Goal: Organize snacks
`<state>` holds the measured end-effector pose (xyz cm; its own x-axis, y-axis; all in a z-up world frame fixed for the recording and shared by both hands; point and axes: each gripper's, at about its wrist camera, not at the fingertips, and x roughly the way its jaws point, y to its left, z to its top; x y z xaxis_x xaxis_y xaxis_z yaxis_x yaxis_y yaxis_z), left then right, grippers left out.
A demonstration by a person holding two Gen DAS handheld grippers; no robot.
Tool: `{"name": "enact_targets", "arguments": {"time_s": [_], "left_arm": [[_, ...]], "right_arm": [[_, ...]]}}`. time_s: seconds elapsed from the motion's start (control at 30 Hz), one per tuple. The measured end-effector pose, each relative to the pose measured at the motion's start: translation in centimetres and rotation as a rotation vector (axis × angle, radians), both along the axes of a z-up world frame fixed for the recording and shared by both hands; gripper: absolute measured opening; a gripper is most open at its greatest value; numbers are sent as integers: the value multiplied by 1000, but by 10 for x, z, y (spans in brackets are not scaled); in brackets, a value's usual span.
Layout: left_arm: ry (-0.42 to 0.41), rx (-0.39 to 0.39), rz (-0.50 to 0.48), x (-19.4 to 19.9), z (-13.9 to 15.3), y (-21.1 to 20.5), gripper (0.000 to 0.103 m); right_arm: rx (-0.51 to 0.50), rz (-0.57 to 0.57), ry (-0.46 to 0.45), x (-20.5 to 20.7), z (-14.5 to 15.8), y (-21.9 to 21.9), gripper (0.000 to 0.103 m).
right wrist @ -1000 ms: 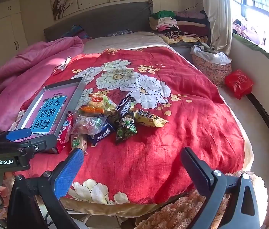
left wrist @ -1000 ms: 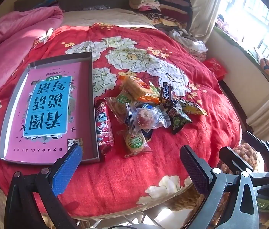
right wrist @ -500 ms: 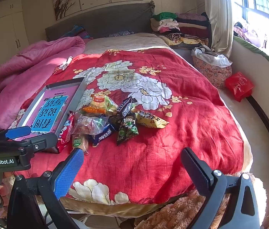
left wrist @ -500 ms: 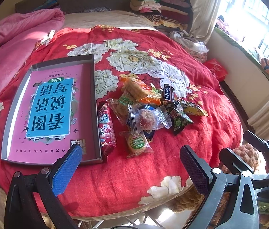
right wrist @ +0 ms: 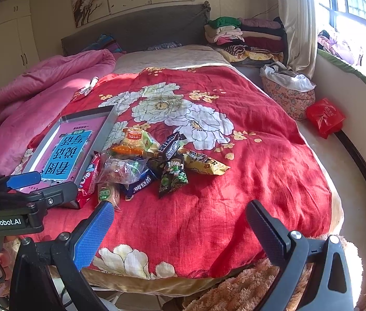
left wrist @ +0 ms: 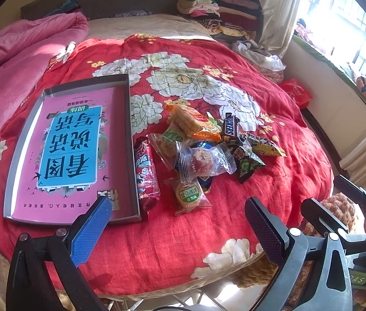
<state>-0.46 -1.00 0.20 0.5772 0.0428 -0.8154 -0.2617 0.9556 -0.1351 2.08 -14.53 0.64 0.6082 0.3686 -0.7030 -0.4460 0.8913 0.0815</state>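
The left tool (left wrist: 177, 223) is held above the near edge of the bed, jaws spread wide with nothing between them. One finger carries a blue textured pad (left wrist: 90, 229); the other carries a black textured pad (left wrist: 263, 230). The right tool (right wrist: 180, 226) is in the same condition: jaws wide apart, empty, over the near edge of the bed. In the right wrist view, the left tool body appears at the left margin, in front of the near end of the tray.

Both tools point at a red bedspread with large white flower print (left wrist: 208, 83). A shallow grey rectangular tray (left wrist: 128, 119) lies flat on the bedspread. Its floor is covered by a pink sheet with a blue panel of printed characters (left wrist: 71, 142).

Just beside the tray's right wall lies a long red snack packet (left wrist: 146, 173), touching that wall. Next to it is the loose pile of snacks:
- a clear-wrapped round biscuit with a green label (left wrist: 189, 194), nearest the tools;
- a clear crinkled wrapper holding a reddish pastry (left wrist: 203, 159), on top of a dark blue packet (right wrist: 140, 185);
- an orange-and-clear cracker pack (left wrist: 193, 123), at the far side;
- a brown chocolate bar (left wrist: 230, 128);
- a black-and-green triangular pouch (left wrist: 247, 164);
- a yellow packet (left wrist: 266, 146), at the right edge of the pile.

No snack is in the tray.
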Motion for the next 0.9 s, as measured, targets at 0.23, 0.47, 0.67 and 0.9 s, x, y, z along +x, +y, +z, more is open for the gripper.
{"name": "enact_targets", "arguments": {"time_s": [0.23,0.47,0.67,0.9], "left_arm": [[8,4,-2,1,-4,-2,102],[16,1,-1,3,-7,-1,102],[21,-4,-7,5,-9,1,102],[29,-13,-1,7,-11,7,102]], "right_arm": [[-3,1,6,2,-2,1,103],[-10,10,12,5,-6,5,103],[-7,11,11,6,-7,7,103],[-2,22,22,12,-11,12,103]]}}
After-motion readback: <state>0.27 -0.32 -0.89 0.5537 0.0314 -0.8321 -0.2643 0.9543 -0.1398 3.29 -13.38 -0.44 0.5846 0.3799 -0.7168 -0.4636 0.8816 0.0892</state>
